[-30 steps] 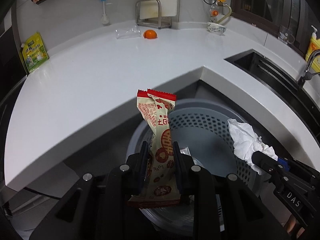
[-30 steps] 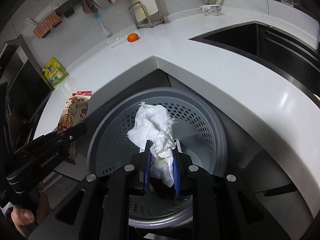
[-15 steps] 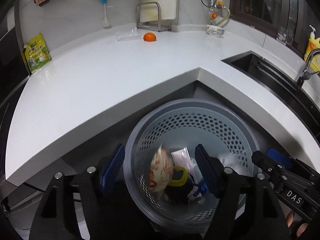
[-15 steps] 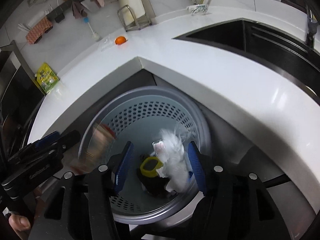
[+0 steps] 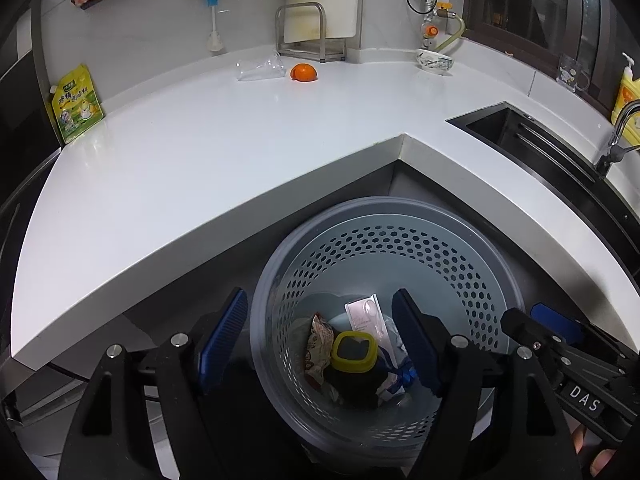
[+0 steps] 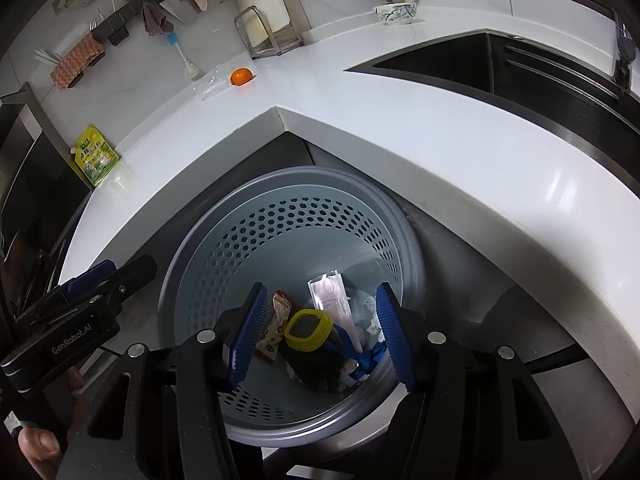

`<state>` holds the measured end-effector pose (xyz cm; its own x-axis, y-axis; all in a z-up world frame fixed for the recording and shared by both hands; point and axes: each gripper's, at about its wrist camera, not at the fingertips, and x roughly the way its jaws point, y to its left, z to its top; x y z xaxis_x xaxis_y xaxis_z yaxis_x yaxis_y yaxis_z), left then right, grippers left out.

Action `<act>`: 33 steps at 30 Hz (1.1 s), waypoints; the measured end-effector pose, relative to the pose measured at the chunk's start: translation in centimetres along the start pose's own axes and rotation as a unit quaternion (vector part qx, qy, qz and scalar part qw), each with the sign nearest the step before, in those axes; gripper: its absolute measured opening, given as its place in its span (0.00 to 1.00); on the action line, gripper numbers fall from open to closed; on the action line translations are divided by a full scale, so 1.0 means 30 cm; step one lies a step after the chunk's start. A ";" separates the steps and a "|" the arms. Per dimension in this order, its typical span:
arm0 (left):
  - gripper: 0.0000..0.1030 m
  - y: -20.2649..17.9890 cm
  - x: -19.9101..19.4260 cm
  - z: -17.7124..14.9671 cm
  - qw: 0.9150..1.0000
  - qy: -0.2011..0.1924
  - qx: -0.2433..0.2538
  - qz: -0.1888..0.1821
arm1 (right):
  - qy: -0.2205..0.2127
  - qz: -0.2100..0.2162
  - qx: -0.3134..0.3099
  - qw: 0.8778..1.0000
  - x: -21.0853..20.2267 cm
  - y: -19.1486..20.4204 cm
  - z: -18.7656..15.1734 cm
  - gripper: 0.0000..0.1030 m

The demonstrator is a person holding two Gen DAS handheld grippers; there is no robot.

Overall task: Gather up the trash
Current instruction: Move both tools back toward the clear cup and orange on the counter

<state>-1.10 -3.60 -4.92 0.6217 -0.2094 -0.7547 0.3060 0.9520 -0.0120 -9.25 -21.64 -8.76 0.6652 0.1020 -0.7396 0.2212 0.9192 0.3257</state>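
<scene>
A grey perforated trash bin [image 5: 472,264] [image 6: 280,216] stands on the floor below the counter corner. Inside lie a red-and-cream snack wrapper [image 5: 318,340] [image 6: 276,328], a crumpled white tissue [image 6: 366,312], a yellow-rimmed black container [image 5: 354,352] [image 6: 307,329] and a white packet [image 5: 366,314] [image 6: 332,296]. My left gripper [image 5: 320,340] is open and empty above the bin. My right gripper [image 6: 320,328] is open and empty above the bin, and its fingers show in the left wrist view [image 5: 556,320].
The white L-shaped counter [image 5: 200,152] holds an orange [image 5: 304,72] [image 6: 241,77], a clear plastic bag [image 5: 258,69], a green-yellow pouch [image 5: 75,104] [image 6: 94,157] and a bowl [image 5: 434,60] [image 6: 396,14]. A dark sink [image 5: 532,140] [image 6: 500,64] lies at the right.
Both grippers opened. The snack wrapper dropped from the left gripper and the tissue from the right gripper into the bin, where they now lie still.
</scene>
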 end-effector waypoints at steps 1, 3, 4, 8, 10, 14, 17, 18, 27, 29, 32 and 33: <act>0.71 0.002 0.002 0.002 1.000 0.000 -0.001 0.000 | 0.001 0.001 0.000 1.000 0.002 -0.001 0.000 0.53; 0.71 0.006 0.006 0.002 1.000 0.002 -0.003 -0.001 | 0.004 0.004 -0.002 1.000 0.009 0.000 -0.001 0.53; 0.72 0.009 0.008 0.004 1.000 0.002 -0.003 -0.002 | 0.004 0.004 -0.002 1.000 0.012 0.001 -0.001 0.53; 0.73 0.021 0.022 0.012 1.000 0.008 -0.007 -0.005 | 0.007 0.011 -0.001 1.000 0.026 0.001 0.006 0.53; 0.75 0.028 0.030 0.018 1.000 0.010 -0.010 -0.008 | 0.006 0.017 -0.001 1.000 0.033 0.002 0.013 0.53; 0.76 0.040 0.052 0.043 1.000 0.011 -0.016 -0.010 | 0.004 0.026 -0.005 1.000 0.044 0.008 0.039 0.53; 0.76 0.043 0.064 0.065 1.000 0.009 -0.016 -0.011 | 0.000 0.032 -0.006 0.999 0.049 0.012 0.068 0.54; 0.76 0.043 0.069 0.077 1.000 0.008 -0.016 -0.011 | -0.001 0.033 -0.006 0.999 0.051 0.013 0.080 0.54; 0.77 0.072 0.087 0.195 0.999 -0.005 -0.025 -0.039 | -0.021 0.030 -0.016 0.999 0.051 0.051 0.249 0.57; 0.77 0.089 0.084 0.232 0.999 -0.012 -0.023 -0.041 | -0.031 0.033 -0.018 0.999 0.055 0.067 0.297 0.57; 0.81 0.121 0.079 0.277 0.999 -0.029 -0.020 -0.029 | -0.048 0.041 -0.023 0.998 0.066 0.095 0.363 0.59; 0.82 0.139 0.084 0.295 0.999 -0.032 -0.020 -0.025 | -0.048 0.044 -0.022 0.998 0.072 0.100 0.379 0.59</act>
<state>8.12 -2.12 -1.06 0.6509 -0.2699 -0.7096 0.3094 0.9478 -0.0768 0.97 -22.99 -2.69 0.7459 0.1485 -0.6493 0.1281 0.9246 0.3587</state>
